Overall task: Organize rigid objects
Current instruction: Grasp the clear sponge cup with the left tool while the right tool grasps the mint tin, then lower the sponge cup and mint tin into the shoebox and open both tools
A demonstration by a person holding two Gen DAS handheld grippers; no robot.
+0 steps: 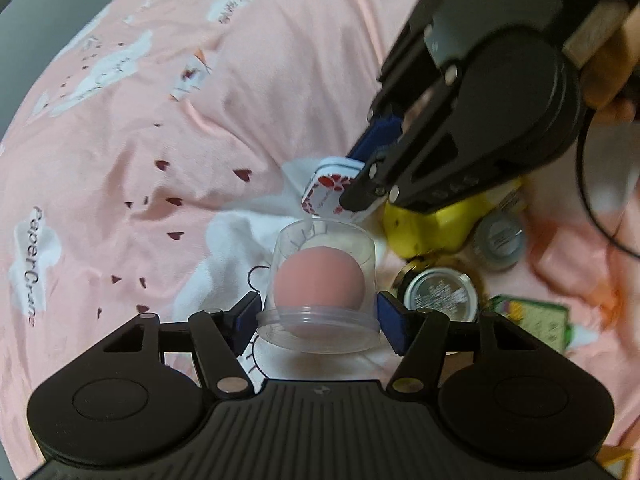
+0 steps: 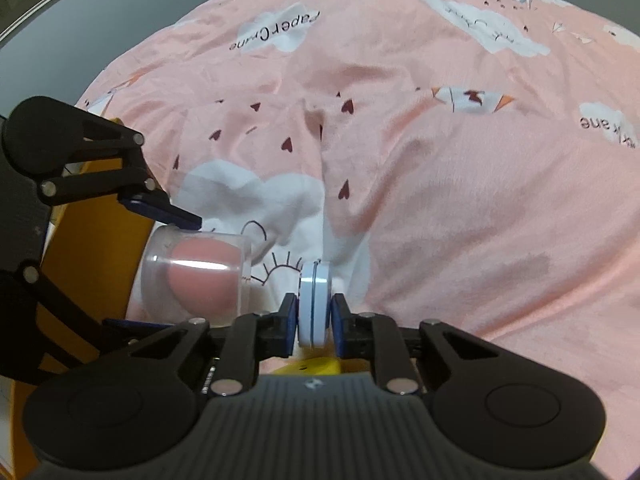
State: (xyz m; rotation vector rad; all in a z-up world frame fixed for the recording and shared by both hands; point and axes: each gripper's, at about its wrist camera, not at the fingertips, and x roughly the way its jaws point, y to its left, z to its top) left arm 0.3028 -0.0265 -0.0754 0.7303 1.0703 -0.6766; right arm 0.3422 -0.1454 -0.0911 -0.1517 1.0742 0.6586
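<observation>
Closest to me, my left gripper [image 1: 318, 314] straddles a clear plastic cup [image 1: 320, 280] lying on the bed with a pink ball [image 1: 320, 276] inside it. The blue pads sit at either side of the cup near its rim; from the right wrist view one pad rests on the cup wall, but I cannot tell whether both are pressing yet. I judge the cup light, thin and slick, likely to flex or squirt out if pinched hard, so I would take it across the stiffer rim band, gently. The ball may roll inside.

Just beyond, my right gripper [image 2: 314, 320] is clamped narrow on a small tin [image 2: 315, 304], white-edged with a red flower lid, held on edge by its two flat faces just above the bedcover. It looks stiff and light, and the flat faces give a sure hold.

Beside it, towards the right in the left wrist view, lie a yellow box [image 1: 424, 232], a round jar [image 1: 440, 292] and a smaller jar [image 1: 500, 240], crowded together, with a green packet [image 1: 536, 320] nearby.

Farthest out spreads the pink bedcover [image 2: 440, 200], soft and rumpled, so anything set down may tip.
</observation>
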